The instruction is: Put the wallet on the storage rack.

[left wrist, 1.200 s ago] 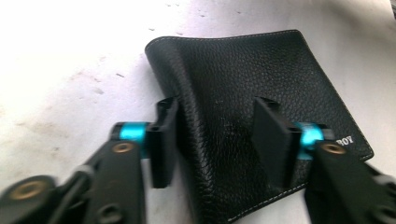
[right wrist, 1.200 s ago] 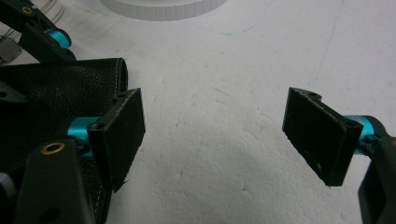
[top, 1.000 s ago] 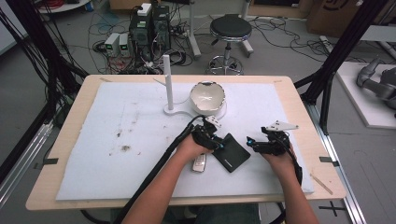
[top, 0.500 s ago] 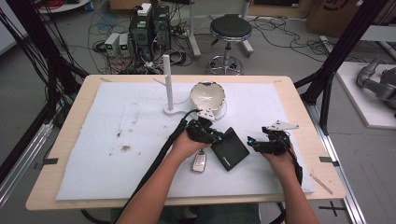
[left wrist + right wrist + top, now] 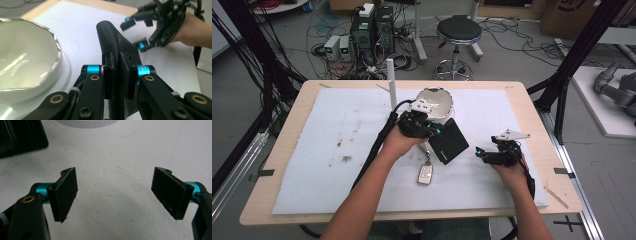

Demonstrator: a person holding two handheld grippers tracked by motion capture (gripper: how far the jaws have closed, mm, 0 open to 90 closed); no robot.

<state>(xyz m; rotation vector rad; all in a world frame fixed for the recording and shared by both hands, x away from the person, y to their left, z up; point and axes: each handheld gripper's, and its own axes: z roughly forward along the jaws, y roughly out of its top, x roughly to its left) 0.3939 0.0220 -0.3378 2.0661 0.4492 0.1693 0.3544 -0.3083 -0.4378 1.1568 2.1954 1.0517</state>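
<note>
A black wallet [image 5: 450, 141] hangs tilted above the white mat, close to the white bowl [image 5: 437, 102]. My left gripper [image 5: 432, 132] is shut on the wallet's edge; in the left gripper view the textured wallet [image 5: 113, 42] stands upright between the pads [image 5: 109, 75], with the bowl [image 5: 25, 57] on the left. My right gripper [image 5: 480, 152] rests low on the mat to the right of the wallet, open with nothing between its jaws. Its pads [image 5: 65, 192] stand wide apart over bare mat in the right gripper view. A car key fob [image 5: 425, 173] lies on the mat below the wallet.
A white upright post [image 5: 391, 85] on a base stands left of the bowl. The white mat [image 5: 337, 165] covers most of the wooden table [image 5: 277, 135]. Dirt specks [image 5: 346, 159] mark the mat's left part. A stool and cables sit beyond the far edge.
My left gripper has lifted the wallet off the mat and carried it up and away toward the bowl. The right gripper has let go and opened, staying at the right.
</note>
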